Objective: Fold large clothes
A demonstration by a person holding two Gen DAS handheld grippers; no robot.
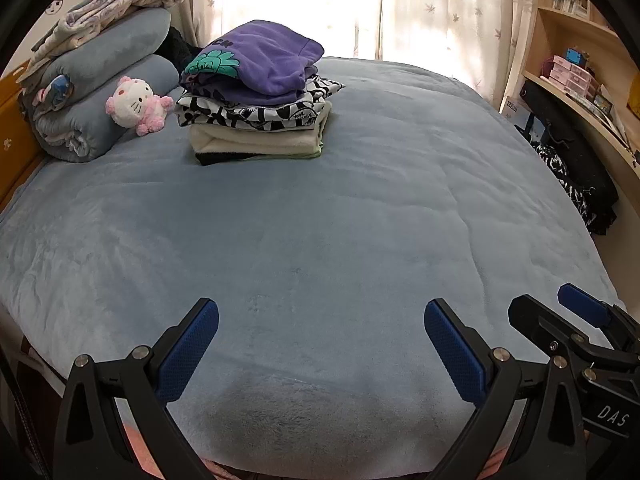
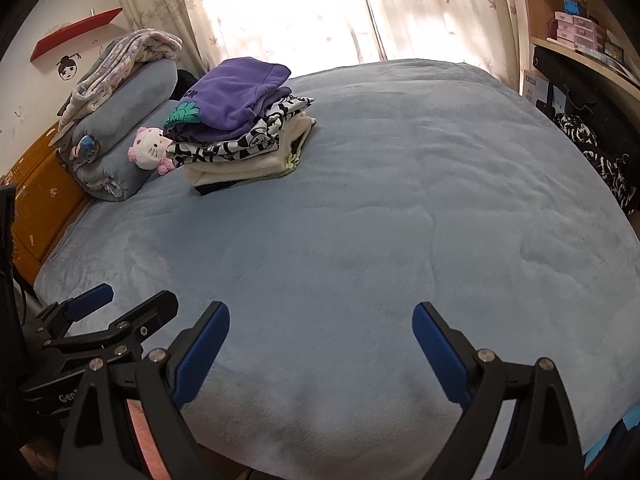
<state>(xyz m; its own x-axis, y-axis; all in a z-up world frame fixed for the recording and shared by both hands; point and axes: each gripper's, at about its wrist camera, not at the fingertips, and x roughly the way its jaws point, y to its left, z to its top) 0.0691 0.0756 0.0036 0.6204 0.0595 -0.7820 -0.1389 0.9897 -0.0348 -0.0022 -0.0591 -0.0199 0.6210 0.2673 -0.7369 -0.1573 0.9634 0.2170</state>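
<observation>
A stack of folded clothes [image 1: 256, 120] lies at the far left of the blue bed [image 1: 320, 240], with a purple garment [image 1: 268, 60] on top, a black-and-white patterned one and a cream one below. The stack also shows in the right wrist view [image 2: 244, 136]. My left gripper [image 1: 320, 320] is open and empty above the bed's near edge. My right gripper [image 2: 320, 320] is open and empty beside it, and shows at the right of the left wrist view [image 1: 560, 312]. The left gripper shows at the left of the right wrist view [image 2: 120, 300]. Both are far from the stack.
Rolled blue blankets [image 1: 104, 92] and a pink-and-white plush cat [image 1: 136, 106] lie left of the stack. Dark patterned clothes [image 1: 576, 176] hang at the bed's right side below a wooden shelf unit [image 1: 580, 60]. A curtained window [image 1: 320, 4] is behind the bed.
</observation>
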